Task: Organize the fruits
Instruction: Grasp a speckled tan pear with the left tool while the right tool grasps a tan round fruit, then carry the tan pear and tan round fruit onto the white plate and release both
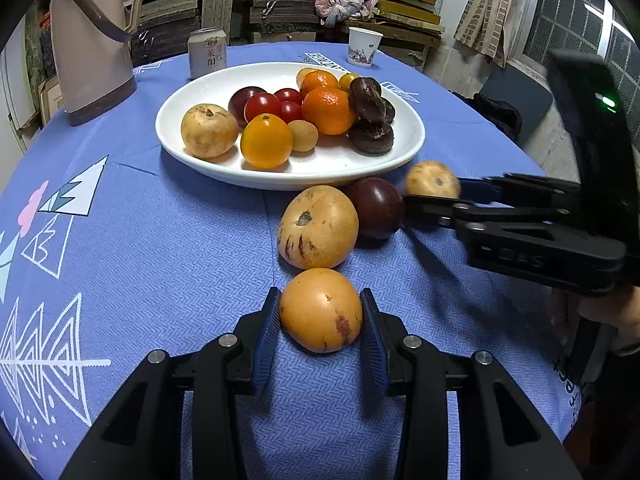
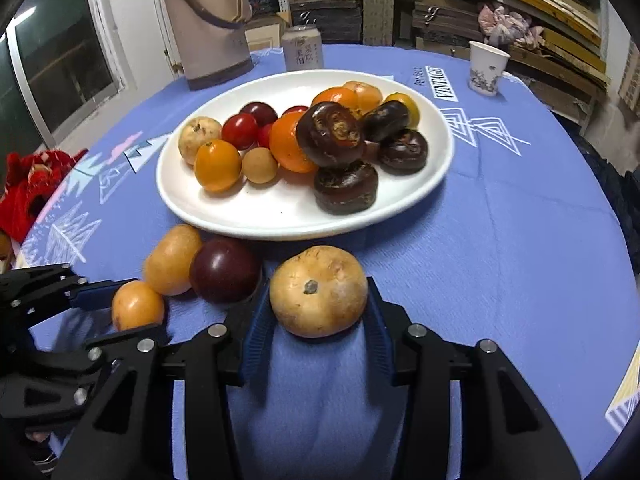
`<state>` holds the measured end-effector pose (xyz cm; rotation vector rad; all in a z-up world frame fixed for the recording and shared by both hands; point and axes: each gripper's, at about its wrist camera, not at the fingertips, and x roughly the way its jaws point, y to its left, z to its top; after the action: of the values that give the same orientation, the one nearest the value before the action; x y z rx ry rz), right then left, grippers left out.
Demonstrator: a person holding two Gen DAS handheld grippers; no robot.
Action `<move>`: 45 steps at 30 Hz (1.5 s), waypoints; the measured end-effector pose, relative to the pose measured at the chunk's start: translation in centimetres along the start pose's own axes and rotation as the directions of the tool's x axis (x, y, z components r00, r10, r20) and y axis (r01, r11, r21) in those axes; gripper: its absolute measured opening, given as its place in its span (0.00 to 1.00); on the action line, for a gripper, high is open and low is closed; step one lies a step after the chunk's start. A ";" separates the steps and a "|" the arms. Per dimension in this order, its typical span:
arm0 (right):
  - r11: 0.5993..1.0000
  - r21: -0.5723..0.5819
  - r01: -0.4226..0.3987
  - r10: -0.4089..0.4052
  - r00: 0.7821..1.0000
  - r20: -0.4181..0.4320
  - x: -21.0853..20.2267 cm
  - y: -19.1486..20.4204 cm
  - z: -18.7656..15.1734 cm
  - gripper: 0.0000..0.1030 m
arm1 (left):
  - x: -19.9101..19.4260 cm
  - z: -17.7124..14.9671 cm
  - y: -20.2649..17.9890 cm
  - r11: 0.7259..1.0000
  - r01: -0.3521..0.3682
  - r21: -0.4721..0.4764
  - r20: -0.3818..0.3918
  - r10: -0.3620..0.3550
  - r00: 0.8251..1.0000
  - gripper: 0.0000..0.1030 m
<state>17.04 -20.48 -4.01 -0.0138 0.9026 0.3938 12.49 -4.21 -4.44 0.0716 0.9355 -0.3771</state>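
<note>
The left gripper (image 1: 321, 312) sits low over the blue tablecloth (image 1: 160, 248) with its blue pads (image 1: 267, 340) pressed against both sides of a smooth orange-yellow fruit (image 1: 321, 309), which rests on the cloth between them. Just beyond it lies a larger speckled yellow fruit (image 1: 318, 227), touching a dark purple fruit (image 1: 378, 207) to its right. The right gripper (image 2: 318, 312) reaches in from the right side, its pads hugging a pale tan fruit (image 2: 319, 291) with a small dark stem scar on top; that grip looks closed on the fruit, which sits on the cloth near the plate's front edge. Ahead of both tools stands the white plate (image 1: 188, 92), heaped with red tomatoes (image 1: 262, 106), oranges (image 1: 329, 110), a yellow tomato (image 1: 266, 141) and dark brown, wrinkled round pieces (image 1: 370, 136). Farther back are a beige thermos jug (image 1: 94, 40), a drink can (image 1: 207, 53) and a paper cup (image 1: 364, 46).
</note>
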 end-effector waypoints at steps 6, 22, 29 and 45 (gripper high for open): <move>0.998 0.061 -0.034 0.031 0.999 0.044 -3.0 -1.3 -2.0 0.43 | -0.1 0.0 -0.3 1.000 -0.018 0.009 0.004 0.018 1.000 0.38; 0.992 0.101 -0.078 0.065 0.990 0.127 -7.0 -2.3 -3.7 0.43 | -2.9 1.2 -0.8 0.993 -0.120 0.019 0.082 0.118 0.990 0.38; 0.994 0.072 -0.082 0.069 0.984 0.164 -8.7 -1.6 -2.7 0.43 | -3.9 2.5 -0.3 0.990 -0.138 0.012 0.104 0.136 0.985 0.38; 0.998 -0.043 -0.055 0.064 0.972 0.224 -7.5 1.5 5.8 0.43 | -3.7 10.8 1.2 0.984 -0.175 -0.030 0.157 0.177 0.972 0.38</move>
<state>16.81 -20.52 5.55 0.0239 0.6722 0.4582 19.26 -4.38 4.80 0.1074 0.7676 -0.2071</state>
